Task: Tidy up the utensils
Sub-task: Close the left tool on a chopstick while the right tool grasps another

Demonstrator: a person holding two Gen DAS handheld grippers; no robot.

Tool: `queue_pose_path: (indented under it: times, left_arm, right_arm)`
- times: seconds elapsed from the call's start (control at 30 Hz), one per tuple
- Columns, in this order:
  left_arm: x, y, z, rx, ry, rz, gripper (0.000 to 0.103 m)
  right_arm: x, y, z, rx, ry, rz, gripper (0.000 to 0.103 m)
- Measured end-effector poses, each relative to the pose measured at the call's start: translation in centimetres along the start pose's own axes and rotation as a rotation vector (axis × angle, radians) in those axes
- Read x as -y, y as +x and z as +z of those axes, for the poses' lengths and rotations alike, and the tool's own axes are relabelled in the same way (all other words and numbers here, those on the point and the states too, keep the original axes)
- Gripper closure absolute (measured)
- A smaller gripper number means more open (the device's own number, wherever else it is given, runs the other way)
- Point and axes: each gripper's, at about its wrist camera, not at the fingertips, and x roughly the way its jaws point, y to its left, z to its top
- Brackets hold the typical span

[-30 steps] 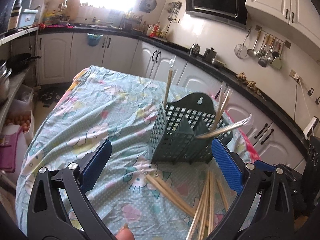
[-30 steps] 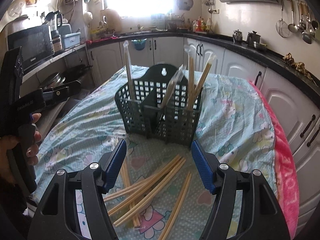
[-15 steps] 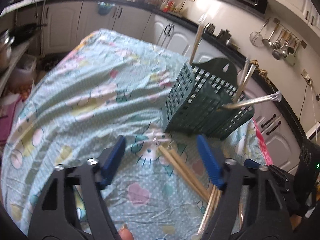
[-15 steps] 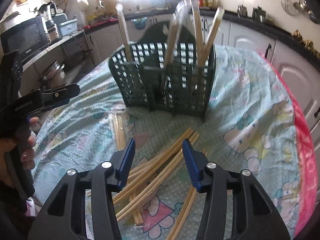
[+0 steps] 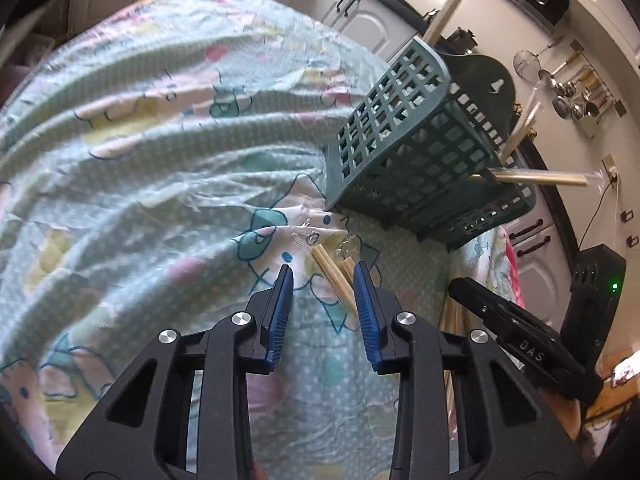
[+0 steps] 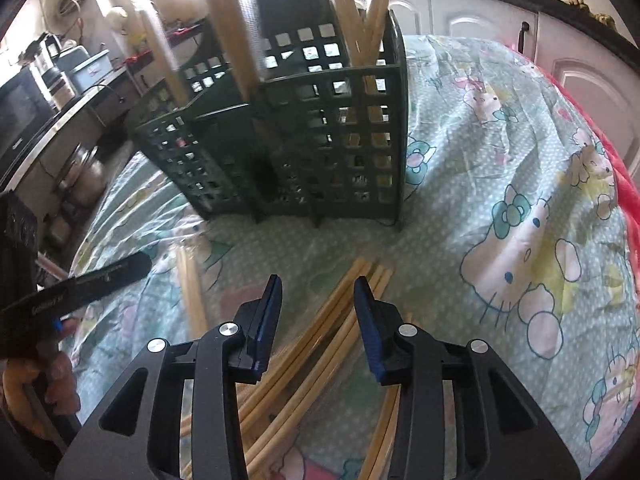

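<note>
Step in hand, as judged: picking up loose chopsticks for transfer to the green slotted holder (image 6: 304, 132), which stands upright on the patterned cloth (image 5: 132, 148) and already carries several wrapped pairs leaning out of its compartments

Left gripper (image 5: 324, 280): jaws partly open, holding nothing, low over the cloth. The end of one wrapped chopstick pair (image 5: 332, 276) lies between the blue pads, nearer the right-hand pad; contact cannot be confirmed

Right gripper (image 6: 316, 292): jaws partly open, empty, straddling the upper strands of the loose chopstick bundle (image 6: 320, 336) that fans across the cloth just in front of the holder

Next move, as judged: each gripper must settle lower and close on one pair only; the bundle's sticks lie touching, so taking neighbours along is the risk
</note>
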Motion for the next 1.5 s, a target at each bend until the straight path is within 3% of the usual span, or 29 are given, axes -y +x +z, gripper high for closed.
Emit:
queue_pose_path:
  times: [0.37, 0.47, 0.57, 0.77, 1.1, 1.5]
  left_arm:
    - [-0.9, 2.0, 1.7, -0.032, -0.07, -0.023, 0.078]
    - [-1.2, 2.4, 2.0, -0.037, -0.089, -0.022, 0.085]
    - [-1.4, 2.6, 2.3, -0.045, -0.098, -0.022, 0.089]
    - [-1.8, 3.0, 2.8, -0.051, -0.116, -0.033, 0.093]
    - [-2.5, 3.1, 3.1, -0.06, -0.139, -0.073, 0.102]
    - [-2.1, -2.0, 2.3, 0.047, -0.091, -0.102, 0.103]
  right_arm:
    - [0.8, 2.2, 2.0, -0.024, 0.035, -0.073, 0.067]
    - [1.4, 2.8, 2.3, -0.031, 0.054, -0.09, 0.078]
    - [2.1, 2.7, 2.6, -0.021, 0.078, -0.077, 0.087]
    - [3.0, 1.5, 3.2, 0.015, 0.099, -0.022, 0.094]
    - [2.1, -1.9, 2.5, 0.084, 0.049, 0.039, 0.094]
    - [-0.2, -5.1, 1.4, 0.15, 0.004, 0.072, 0.094]
